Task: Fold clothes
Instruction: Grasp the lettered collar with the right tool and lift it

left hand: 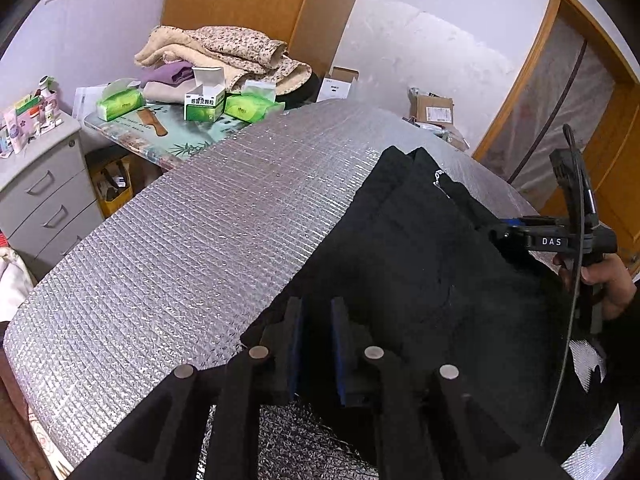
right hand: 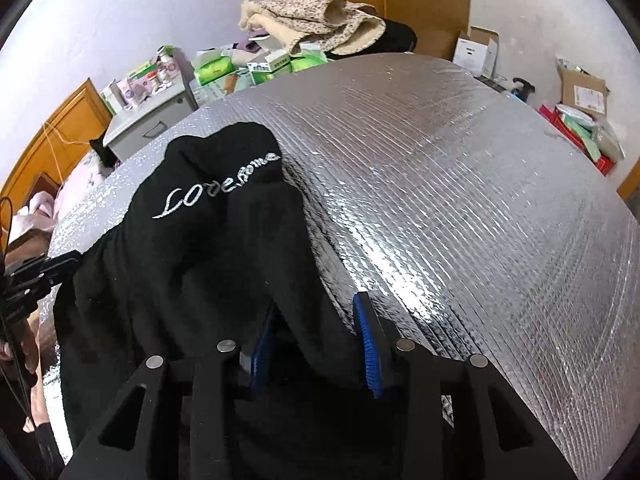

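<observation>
Bedroom, clothes-folding session, seen from both wrist cams. At far left we see a grey drawer unit [left hand: 44,188] crowded w/ bottles. Next to it is a side table w/ green tissue packs [left hand: 120,104] and a green-white carton [left hand: 204,106]. A heap of fleecy blankets [left hand: 224,52] is stacked behind, in front of a wooden wardrobe [left hand: 224,0].

Centre: a silver foil sheet [left hand: 200,240] covers the bench. On its right half lies the black garment [left hand: 420,260], bunched rather than flat. Silver script lettering [right hand: 216,192] shows near its far end.

The left gripper [left hand: 318,308] sits over the garment's near-left edge. Its jaws are set narrow, w/ blue pads [left hand: 339,344] showing and dark cloth in the gap. We don't see them pinching it.

Further right, the right gripper [right hand: 316,304] is over the garment's opposite edge, approx. where cloth meets foil. Its jaws are wide, a hump of black fabric rises between them, and the ribbed face of the right-hand pad is bare.

A hand [left hand: 612,284] grips that tool's handle. At far right are a cardboard box [left hand: 432,110] on the floor and a wood-framed door [left hand: 580,80].
</observation>
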